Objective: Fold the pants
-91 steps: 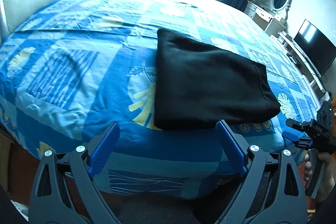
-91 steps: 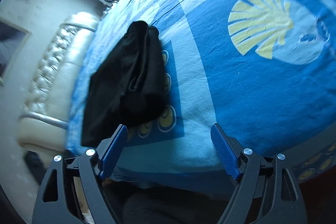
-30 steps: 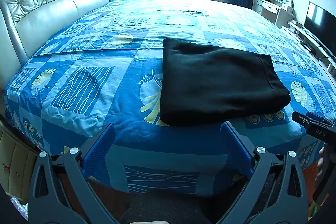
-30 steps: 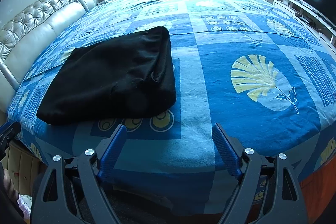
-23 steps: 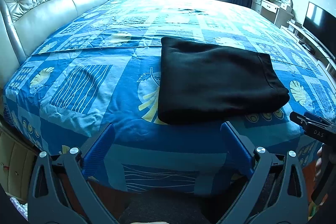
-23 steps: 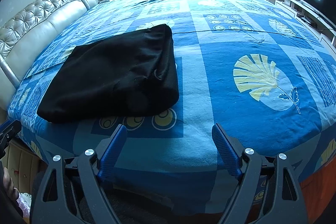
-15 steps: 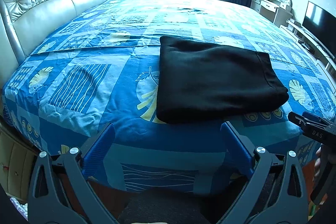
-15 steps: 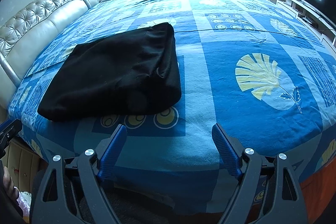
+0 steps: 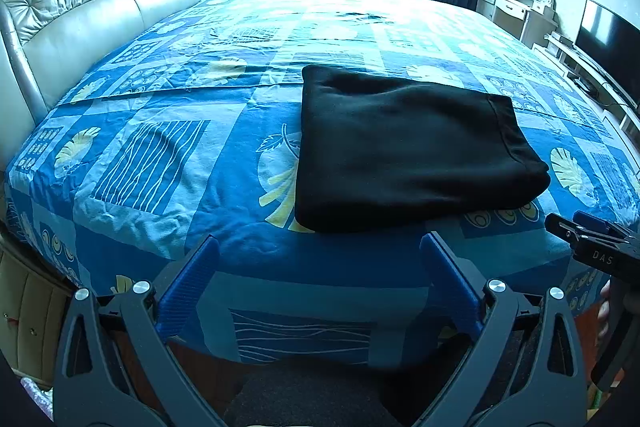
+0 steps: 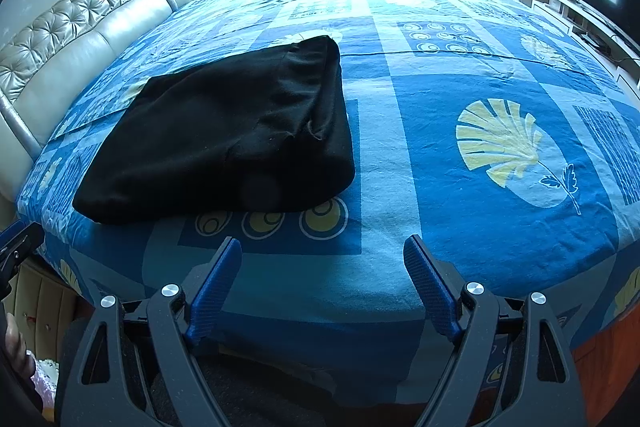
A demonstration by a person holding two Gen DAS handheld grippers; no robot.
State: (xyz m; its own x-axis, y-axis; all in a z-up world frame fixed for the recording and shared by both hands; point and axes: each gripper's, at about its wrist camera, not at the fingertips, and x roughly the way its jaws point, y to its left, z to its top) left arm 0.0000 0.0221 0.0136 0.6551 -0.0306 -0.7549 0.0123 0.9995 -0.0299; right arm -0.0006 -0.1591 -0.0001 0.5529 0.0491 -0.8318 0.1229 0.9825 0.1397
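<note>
Both tools, your left tool [image 9: 318,277] and right tool [image 10: 322,277], hang released and empty off the bed [image 9: 160,147], since the pants [image 9: 404,155] lie folded near its front edge.

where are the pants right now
The folded black pants lie on the bed near its front edge, ahead of the open left gripper, left of the right gripper.

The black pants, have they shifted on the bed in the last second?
No. The black pants still overlap the same yellow leaf print on the bedspread.
</note>
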